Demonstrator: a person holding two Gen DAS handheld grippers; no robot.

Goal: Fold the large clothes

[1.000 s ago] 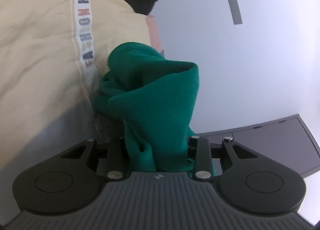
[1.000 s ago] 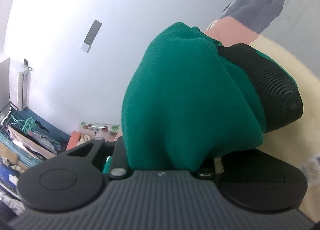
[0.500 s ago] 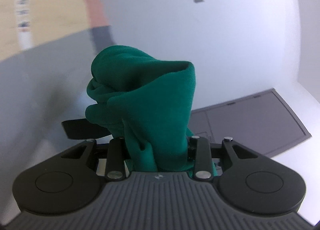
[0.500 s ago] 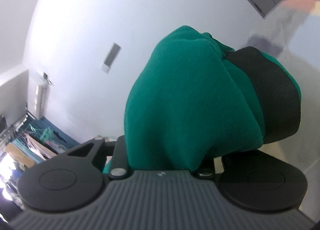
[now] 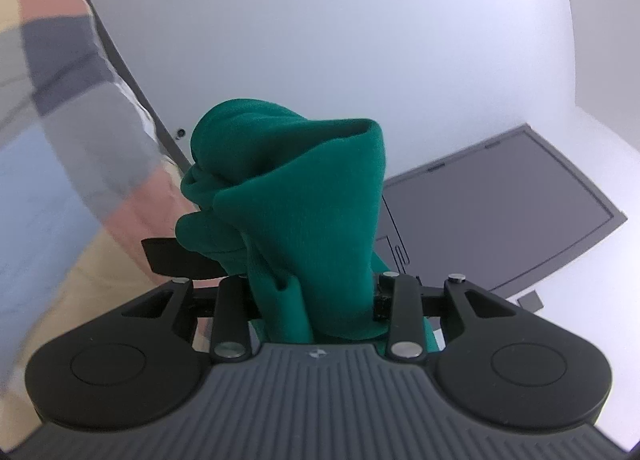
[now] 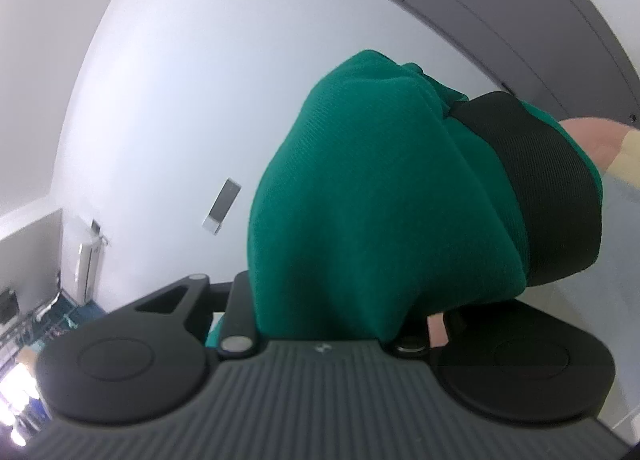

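Observation:
A green garment (image 5: 304, 196) stands bunched up between the jaws of my left gripper (image 5: 316, 296), which is shut on it; the cloth hides the fingertips. A black ribbed strip (image 5: 172, 258) pokes out to its left. In the right wrist view a bigger bundle of the same green garment (image 6: 360, 200), with a black ribbed band (image 6: 556, 196) across it, fills the jaws of my right gripper (image 6: 328, 308). That gripper is shut on the cloth, its fingers buried under it. Both bundles are lifted in front of a white wall.
A person's striped grey, pink and beige sleeve (image 5: 72, 72) crosses the left of the left wrist view; a hand (image 6: 592, 140) shows beside the right bundle. Grey cabinet panels (image 5: 492, 216) (image 6: 532, 8) line the wall. A wall unit (image 6: 90, 260) and cluttered shelves (image 6: 24, 344) lie far left.
Both views have swung up and away from the beige garment, which has left the frames; wall and grey cabinets now fill them. Both grips on the green cloth look the same.

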